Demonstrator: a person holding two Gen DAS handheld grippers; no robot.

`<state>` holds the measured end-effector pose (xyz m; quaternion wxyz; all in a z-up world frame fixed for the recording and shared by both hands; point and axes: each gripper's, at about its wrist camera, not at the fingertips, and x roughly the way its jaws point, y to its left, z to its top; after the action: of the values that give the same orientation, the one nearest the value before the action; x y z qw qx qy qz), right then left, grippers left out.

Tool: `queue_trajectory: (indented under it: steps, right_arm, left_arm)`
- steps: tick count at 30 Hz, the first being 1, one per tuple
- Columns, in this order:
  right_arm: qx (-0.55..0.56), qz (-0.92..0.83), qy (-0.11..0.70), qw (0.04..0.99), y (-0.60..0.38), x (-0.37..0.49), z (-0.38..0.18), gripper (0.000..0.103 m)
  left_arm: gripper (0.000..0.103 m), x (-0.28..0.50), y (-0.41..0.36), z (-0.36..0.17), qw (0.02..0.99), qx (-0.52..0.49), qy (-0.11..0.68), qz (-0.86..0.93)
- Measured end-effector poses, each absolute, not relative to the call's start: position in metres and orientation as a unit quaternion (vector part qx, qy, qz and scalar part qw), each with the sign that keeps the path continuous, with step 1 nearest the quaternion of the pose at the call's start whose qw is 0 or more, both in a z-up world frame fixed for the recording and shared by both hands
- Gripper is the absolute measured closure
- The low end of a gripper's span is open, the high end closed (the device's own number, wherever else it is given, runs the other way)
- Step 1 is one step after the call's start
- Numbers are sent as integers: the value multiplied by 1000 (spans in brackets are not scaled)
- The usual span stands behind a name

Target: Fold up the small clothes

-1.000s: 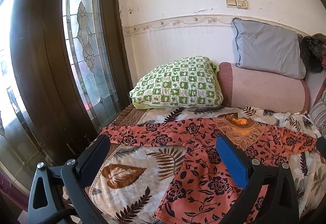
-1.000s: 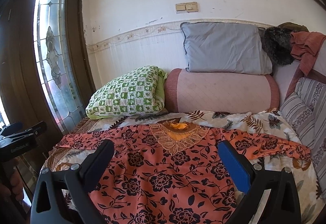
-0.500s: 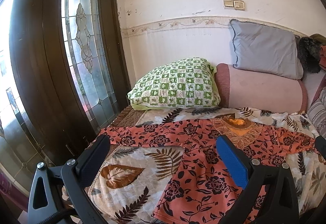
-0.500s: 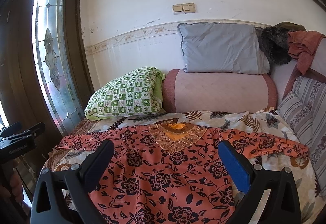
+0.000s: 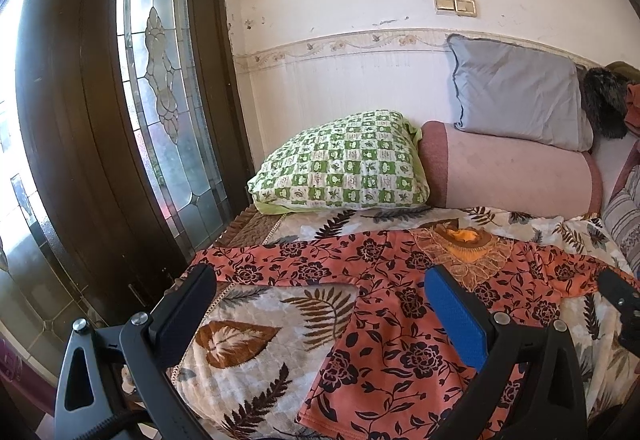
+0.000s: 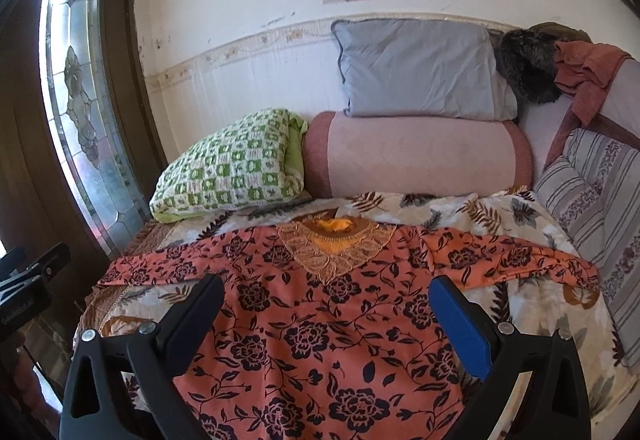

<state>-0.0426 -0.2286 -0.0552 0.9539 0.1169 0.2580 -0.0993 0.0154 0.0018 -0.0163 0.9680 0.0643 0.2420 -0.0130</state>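
Orange floral top (image 6: 320, 328), black rose print, lace yoke at neckline; spread flat, front up, on leaf-print quilt (image 5: 256, 336), both sleeves laid out sideways, neckline toward the pillows, hem toward the cameras. Left sleeve reaching quilt's edge near the door.

Left gripper (image 5: 320, 304): jaws wide apart, nothing between them, held above the top's left side and bare quilt; no contact visible. One black pad, one blue pad.

Right gripper (image 6: 326, 314): jaws wide apart, empty, held above the top's chest area; no contact visible. Same black and blue pads.

Green checked pillow (image 6: 232, 168): at quilt's far left corner, leaning on pink bolster (image 6: 416, 156).

Grey pillow (image 6: 416, 68): resting on top of bolster, against white wall.

Striped cushion (image 6: 592, 200): right edge of quilt, just beside right sleeve.

Dark furry item (image 6: 524, 64) and rust-coloured cloth (image 6: 588, 76): far right corner, beside grey pillow.

Wooden door with leaded glass panel (image 5: 160, 80): left of bed.
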Motion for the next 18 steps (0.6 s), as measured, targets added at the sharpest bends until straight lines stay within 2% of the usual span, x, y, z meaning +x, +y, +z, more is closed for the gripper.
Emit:
queue_trajectory:
  steps: [18]
  right_arm:
    - [83,-116,293,945,-214,-23,-57,0]
  left_arm:
    - [0,19,0,-24,966,70,250,-21]
